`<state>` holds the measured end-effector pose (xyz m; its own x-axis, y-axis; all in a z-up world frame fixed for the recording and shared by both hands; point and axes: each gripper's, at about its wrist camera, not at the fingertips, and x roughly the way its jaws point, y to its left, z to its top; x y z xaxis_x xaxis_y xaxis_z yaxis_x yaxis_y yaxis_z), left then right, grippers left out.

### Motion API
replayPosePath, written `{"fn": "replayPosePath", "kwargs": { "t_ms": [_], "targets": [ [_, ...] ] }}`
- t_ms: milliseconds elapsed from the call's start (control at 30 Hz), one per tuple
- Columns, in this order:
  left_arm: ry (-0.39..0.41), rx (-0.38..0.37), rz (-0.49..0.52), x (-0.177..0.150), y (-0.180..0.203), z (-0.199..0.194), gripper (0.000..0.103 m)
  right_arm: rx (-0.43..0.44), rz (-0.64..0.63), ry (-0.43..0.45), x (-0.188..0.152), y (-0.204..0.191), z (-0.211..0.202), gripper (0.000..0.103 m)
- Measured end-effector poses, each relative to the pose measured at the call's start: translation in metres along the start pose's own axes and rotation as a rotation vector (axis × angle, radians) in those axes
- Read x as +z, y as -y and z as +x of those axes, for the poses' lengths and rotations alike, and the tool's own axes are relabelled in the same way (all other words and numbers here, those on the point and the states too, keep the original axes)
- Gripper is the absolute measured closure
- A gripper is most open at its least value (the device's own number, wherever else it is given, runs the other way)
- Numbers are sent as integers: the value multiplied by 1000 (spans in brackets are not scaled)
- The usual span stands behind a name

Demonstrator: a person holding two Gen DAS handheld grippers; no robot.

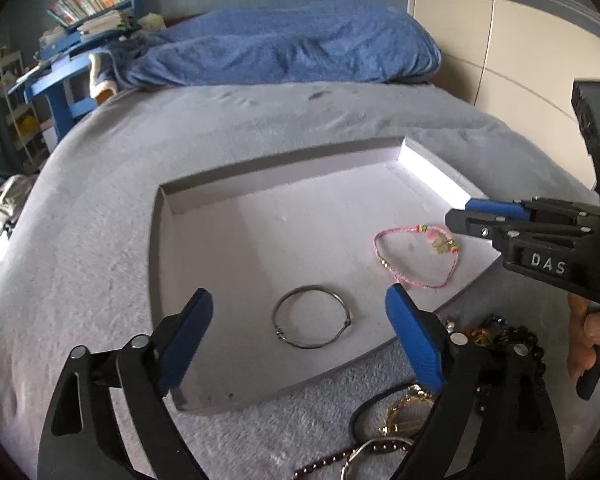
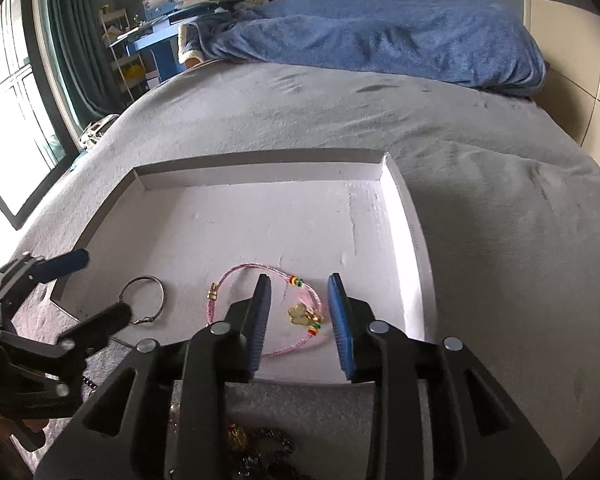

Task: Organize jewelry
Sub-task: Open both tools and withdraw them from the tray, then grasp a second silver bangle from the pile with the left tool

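A shallow white box lid (image 1: 260, 184) (image 2: 260, 168) lies on the grey bed. In it lie a thin silver bangle (image 1: 311, 317) (image 2: 162, 300) and a pink cord bracelet (image 1: 416, 256) (image 2: 236, 276) with coloured beads and a pale charm. My left gripper (image 1: 298, 312) is open and empty, its jaws either side of the bangle, above it. My right gripper (image 2: 300, 312) is open and empty above the pink bracelet's charm; it also shows in the left wrist view (image 1: 460, 216). A pile of dark bead and gold jewelry (image 1: 496, 340) (image 2: 260, 448) lies on the blanket in front of the lid.
A rumpled blue blanket (image 1: 292, 48) lies at the head of the bed. A blue desk with books (image 1: 84, 16) stands at far left, a window (image 2: 8, 112) beyond it. A pale wardrobe (image 1: 500, 40) is at right.
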<state>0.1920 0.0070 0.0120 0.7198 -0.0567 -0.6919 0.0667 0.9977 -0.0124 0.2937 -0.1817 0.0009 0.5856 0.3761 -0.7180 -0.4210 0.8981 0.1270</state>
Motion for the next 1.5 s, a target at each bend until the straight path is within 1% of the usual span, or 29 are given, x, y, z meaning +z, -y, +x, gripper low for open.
{"fn": "replayPosePath", "kwargs": {
  "t_ms": [33, 167, 233, 400, 633, 800, 933, 1033, 1200, 1300, 1500],
  "targets": [
    [7, 0, -3, 0, -1, -2, 11, -2, 5, 5, -1, 1, -2, 62],
    [31, 4, -14, -2, -3, -16, 9, -5, 21, 28, -4, 6, -15, 55],
    [39, 5, -16, -6, -4, -24, 9, -5, 26, 41, -5, 8, -24, 43],
    [49, -1, -20, -15, -6, -39, 9, -6, 38, 84, -11, 11, -44, 34],
    [52, 3, -17, -26, -9, -53, 9, -7, 65, 92, -19, 12, -55, 32],
    [29, 0, 7, -43, -8, -57, 9, -10, 77, 89, -32, 12, -60, 31],
    [4, -17, 25, -60, -5, -58, 8, -8, 97, 82, -45, 13, -63, 31],
    [2, -45, 47, -69, 2, -60, 8, -3, 122, 82, -52, 15, -66, 31],
    [2, -89, 98, -76, 17, -59, 8, -3, 142, 73, -65, 16, -69, 30],
    [-17, -90, 118, -78, 23, -54, 9, -6, 156, 62, -74, 17, -70, 30],
    [-63, -109, 99, -78, 24, -42, 13, -6, 167, 44, -92, 16, -69, 30]
  ]
}}
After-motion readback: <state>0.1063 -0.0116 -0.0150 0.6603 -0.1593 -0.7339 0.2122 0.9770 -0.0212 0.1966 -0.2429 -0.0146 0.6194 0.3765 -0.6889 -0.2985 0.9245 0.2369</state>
